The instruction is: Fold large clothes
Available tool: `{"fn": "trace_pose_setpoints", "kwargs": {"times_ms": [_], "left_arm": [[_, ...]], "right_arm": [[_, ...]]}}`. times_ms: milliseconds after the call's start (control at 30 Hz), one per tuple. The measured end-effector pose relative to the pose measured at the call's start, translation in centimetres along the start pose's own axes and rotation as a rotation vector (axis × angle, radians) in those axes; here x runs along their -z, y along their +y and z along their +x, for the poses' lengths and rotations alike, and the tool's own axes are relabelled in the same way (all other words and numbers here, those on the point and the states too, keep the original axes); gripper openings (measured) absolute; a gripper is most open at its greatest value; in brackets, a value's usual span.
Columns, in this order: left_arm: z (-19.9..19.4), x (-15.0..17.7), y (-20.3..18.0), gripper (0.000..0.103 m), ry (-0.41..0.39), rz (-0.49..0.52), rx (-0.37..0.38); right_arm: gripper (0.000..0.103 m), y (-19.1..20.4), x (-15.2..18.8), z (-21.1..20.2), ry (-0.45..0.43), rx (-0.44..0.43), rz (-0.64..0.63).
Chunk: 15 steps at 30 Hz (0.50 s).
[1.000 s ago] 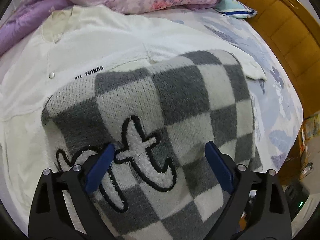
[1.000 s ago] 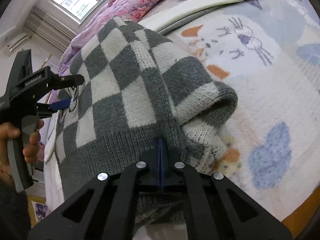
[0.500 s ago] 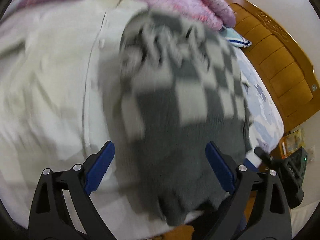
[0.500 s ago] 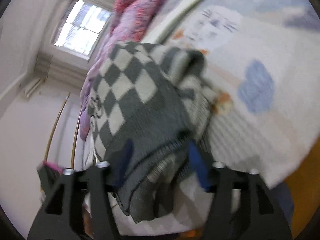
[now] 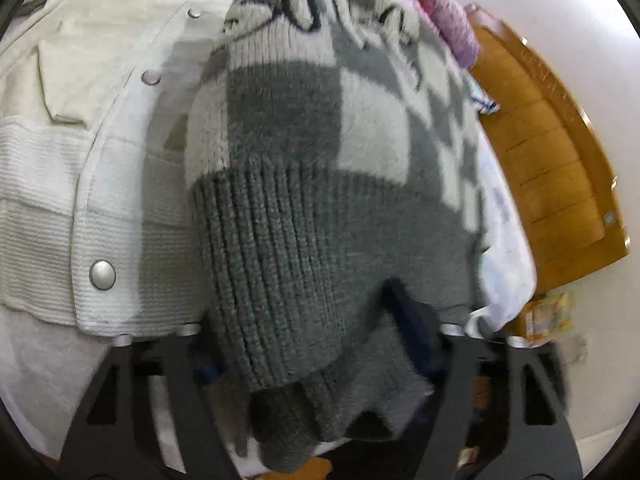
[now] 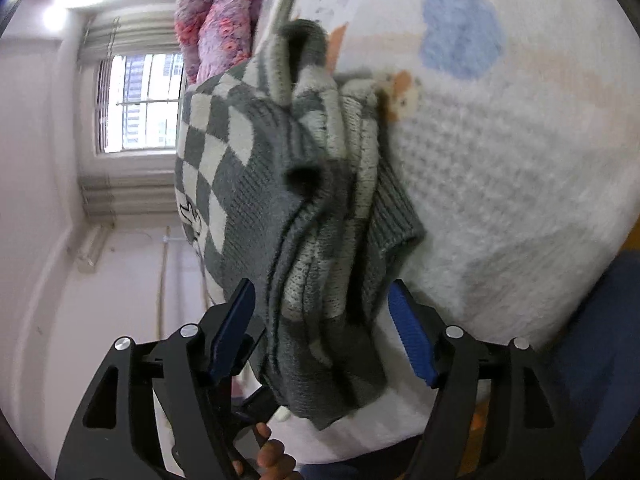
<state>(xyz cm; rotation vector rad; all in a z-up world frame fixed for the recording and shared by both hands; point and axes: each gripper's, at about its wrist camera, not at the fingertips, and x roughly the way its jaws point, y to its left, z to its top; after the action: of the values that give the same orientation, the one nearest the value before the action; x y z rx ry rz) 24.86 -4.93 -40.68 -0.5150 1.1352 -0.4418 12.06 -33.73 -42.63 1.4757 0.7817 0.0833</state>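
Note:
A folded grey-and-white checkered knit sweater (image 5: pixel 320 168) lies on the bed, its ribbed grey hem hanging over the bed edge toward me. My left gripper (image 5: pixel 308 356) is open, its jaws on either side of the hem; the left blue pad is mostly hidden under the knit. In the right wrist view the sweater (image 6: pixel 288 200) shows as stacked folded layers at the bed edge. My right gripper (image 6: pixel 324 336) is open, its blue pads (image 6: pixel 412 340) spread either side of the layers without squeezing them.
A cream snap-button jacket (image 5: pixel 80 152) lies spread under and left of the sweater. A pink and purple quilt (image 6: pixel 220 12) is piled at the head of the bed. A wooden headboard (image 5: pixel 552 168) stands on the right. The printed bedsheet (image 6: pixel 520 140) extends right. A window (image 6: pixel 136 100) is behind.
My right gripper has opened and let go of the sweater. Both grippers have swung round to the hem end at the bed edge. The left jaws now straddle the hanging hem.

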Motion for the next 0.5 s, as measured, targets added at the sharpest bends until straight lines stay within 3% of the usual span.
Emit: {"fn": "trace_pose_setpoints", "kwargs": {"times_ms": [100, 167, 500], "left_arm": [[-1.4, -0.9, -0.2, 0.049, -0.014, -0.035, 0.085], [-2.1, -1.5, -0.4, 0.047, -0.021, -0.074, 0.136], [-3.6, -4.4, -3.3, 0.047, -0.004, -0.069, 0.175]], "right_arm": [[0.073, -0.9, 0.0, 0.3, 0.001, -0.072, 0.07], [0.075, -1.3, 0.1, 0.6, 0.003, -0.117, 0.113], [0.084, -1.3, 0.8, 3.1, 0.003, -0.301, 0.234]]}}
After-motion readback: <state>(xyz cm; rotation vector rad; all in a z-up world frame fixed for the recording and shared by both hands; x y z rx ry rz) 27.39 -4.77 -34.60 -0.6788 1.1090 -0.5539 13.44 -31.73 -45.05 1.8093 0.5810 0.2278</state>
